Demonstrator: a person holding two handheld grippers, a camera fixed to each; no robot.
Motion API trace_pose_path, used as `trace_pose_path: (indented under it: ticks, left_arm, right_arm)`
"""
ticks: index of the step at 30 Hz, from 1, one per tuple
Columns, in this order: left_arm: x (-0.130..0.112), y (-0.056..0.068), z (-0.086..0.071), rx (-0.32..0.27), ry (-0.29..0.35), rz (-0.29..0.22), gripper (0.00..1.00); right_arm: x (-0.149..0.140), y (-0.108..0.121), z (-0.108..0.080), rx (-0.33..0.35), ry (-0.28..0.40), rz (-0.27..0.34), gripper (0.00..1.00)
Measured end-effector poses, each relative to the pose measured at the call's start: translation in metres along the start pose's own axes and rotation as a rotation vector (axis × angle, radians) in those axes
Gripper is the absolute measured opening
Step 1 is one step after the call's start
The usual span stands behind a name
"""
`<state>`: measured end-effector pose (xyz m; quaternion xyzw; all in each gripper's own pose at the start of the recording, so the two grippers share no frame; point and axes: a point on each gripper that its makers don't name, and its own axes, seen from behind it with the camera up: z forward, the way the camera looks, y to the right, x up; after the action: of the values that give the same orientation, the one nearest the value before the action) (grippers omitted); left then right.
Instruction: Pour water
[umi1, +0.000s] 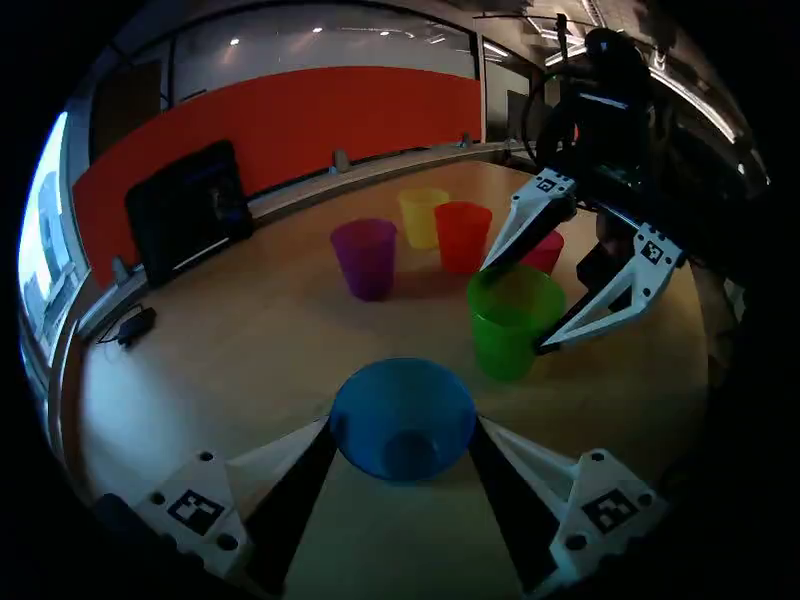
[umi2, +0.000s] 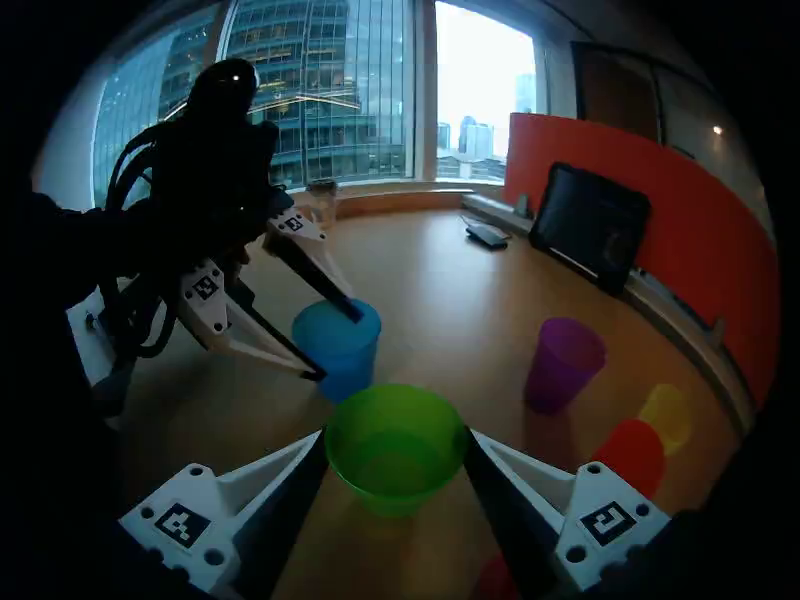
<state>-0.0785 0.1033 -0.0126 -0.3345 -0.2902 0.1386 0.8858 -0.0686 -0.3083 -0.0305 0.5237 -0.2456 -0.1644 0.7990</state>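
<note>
Table (umi1: 250, 330) of pale wood carries both cups upright, just beside each other. Left gripper (umi1: 400, 424) pinches the blue cup (umi1: 403, 400); right gripper (umi2: 395, 436) pinches the green cup (umi2: 395, 465). Lift one above the other's rim, tilt slowly; water level cannot be told.

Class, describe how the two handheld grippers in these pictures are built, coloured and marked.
The left gripper and right gripper look alike: two long white fingers each, tapering forward, with black inner faces. Every finger carries a square black-and-white marker near its base, beside small screw holes. Black cables loop behind the left gripper.
</note>
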Motion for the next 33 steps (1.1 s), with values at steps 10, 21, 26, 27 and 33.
trace_pose_path:
  ticks: [10, 21, 26, 27, 33]
  left_arm:
    - [-0.008, 0.001, 0.001, -0.014, -0.031, -0.013, 0.89]
    - [-0.015, 0.001, -0.002, -0.010, -0.055, -0.005, 0.89]
    - [-0.017, -0.003, -0.008, 0.003, -0.055, -0.009, 0.89]
    - [-0.017, -0.003, -0.009, 0.006, -0.055, -0.011, 0.89]
    - [-0.019, -0.008, -0.019, 0.032, -0.047, -0.020, 0.89]
  right_arm:
    - [-0.008, 0.001, 0.001, -0.011, -0.022, 0.001, 0.95]
    - [0.000, 0.001, -0.008, -0.007, -0.006, 0.014, 1.00]
    - [0.005, 0.001, -0.016, -0.011, 0.015, 0.018, 1.00]
    - [0.007, 0.001, -0.018, -0.013, 0.020, 0.020, 1.00]
    - [0.017, 0.003, -0.031, -0.023, 0.057, 0.033, 1.00]
